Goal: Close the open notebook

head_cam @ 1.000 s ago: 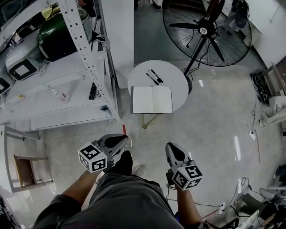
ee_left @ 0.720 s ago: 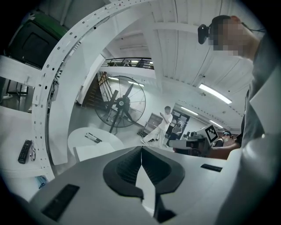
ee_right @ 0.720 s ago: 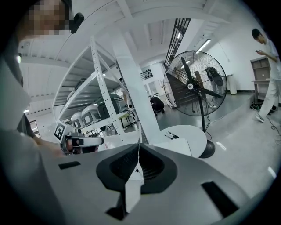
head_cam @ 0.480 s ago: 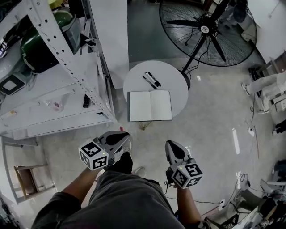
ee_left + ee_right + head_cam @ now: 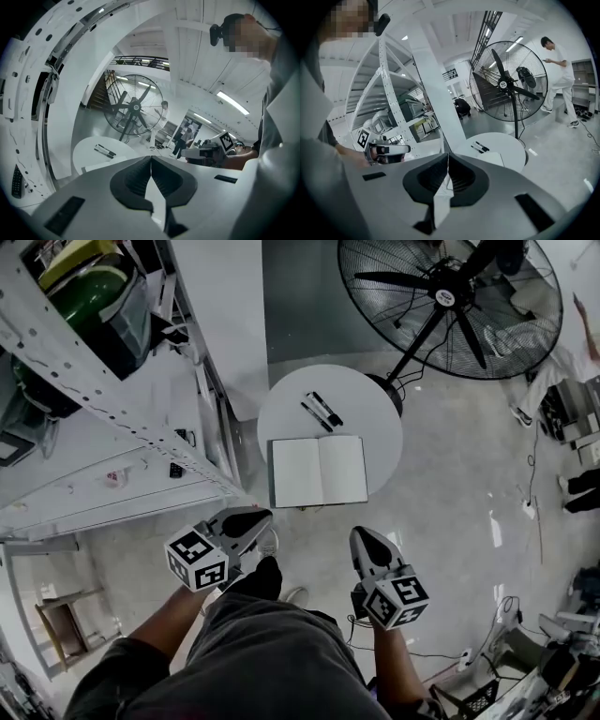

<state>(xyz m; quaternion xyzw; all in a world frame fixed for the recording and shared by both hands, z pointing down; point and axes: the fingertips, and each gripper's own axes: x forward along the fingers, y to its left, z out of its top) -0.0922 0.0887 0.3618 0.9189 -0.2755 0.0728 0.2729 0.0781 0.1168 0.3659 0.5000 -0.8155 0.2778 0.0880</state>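
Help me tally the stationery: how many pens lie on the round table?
2. Both lie side by side on the round table beyond the open notebook: the left pen and the right pen, touching or nearly so. None looks hidden.

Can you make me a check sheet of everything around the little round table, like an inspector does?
Surface: round white table, mostly bare.
Job's things: notebook lying open at the table's near edge, pages blank.
Clutter: two pens side by side behind the notebook.
Grippers: left gripper and right gripper both shut, empty, short of the table.
Cables: thin cables on the floor to the right.
Surroundings: big fan behind the table; metal shelf to the left; a person beyond the fan.
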